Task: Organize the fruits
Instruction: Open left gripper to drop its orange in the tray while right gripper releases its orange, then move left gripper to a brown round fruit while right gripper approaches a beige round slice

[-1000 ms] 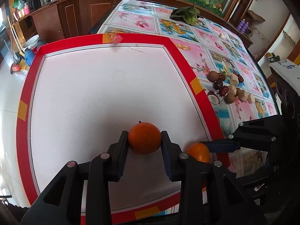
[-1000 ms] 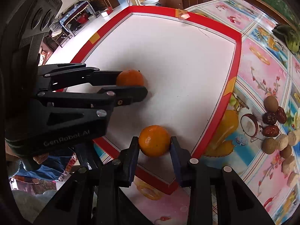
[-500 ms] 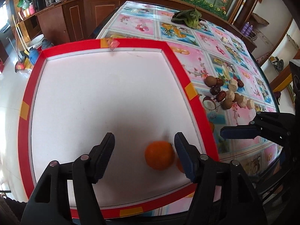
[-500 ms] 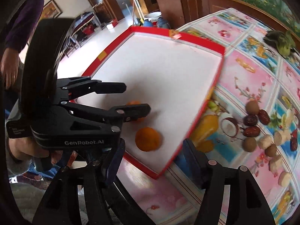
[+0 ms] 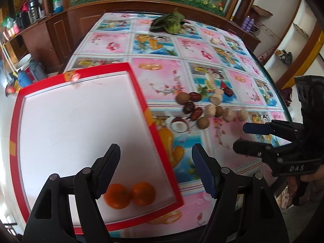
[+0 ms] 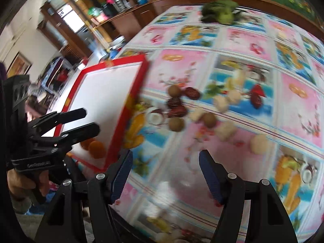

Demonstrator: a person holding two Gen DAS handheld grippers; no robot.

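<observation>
Two oranges (image 5: 130,194) lie side by side in the near right corner of the white red-rimmed tray (image 5: 70,125); they also show in the right wrist view (image 6: 94,146). My left gripper (image 5: 155,170) is open and empty, raised above them. My right gripper (image 6: 165,172) is open and empty over the tablecloth right of the tray; it also shows in the left wrist view (image 5: 250,139). A cluster of brown longans, red dates and pale round fruits (image 5: 204,106) lies on the cloth, also in the right wrist view (image 6: 194,109).
The table carries a pink and blue fruit-print cloth (image 5: 182,50). A green leafy vegetable (image 5: 169,23) lies at the far end. Wooden cabinets (image 5: 50,28) stand behind and to the left. The table's near edge is just below the grippers.
Both grippers have let go of their oranges, opened wide and pulled back and up. The two oranges now rest together in the tray corner. The right gripper has swung right over the cloth.
</observation>
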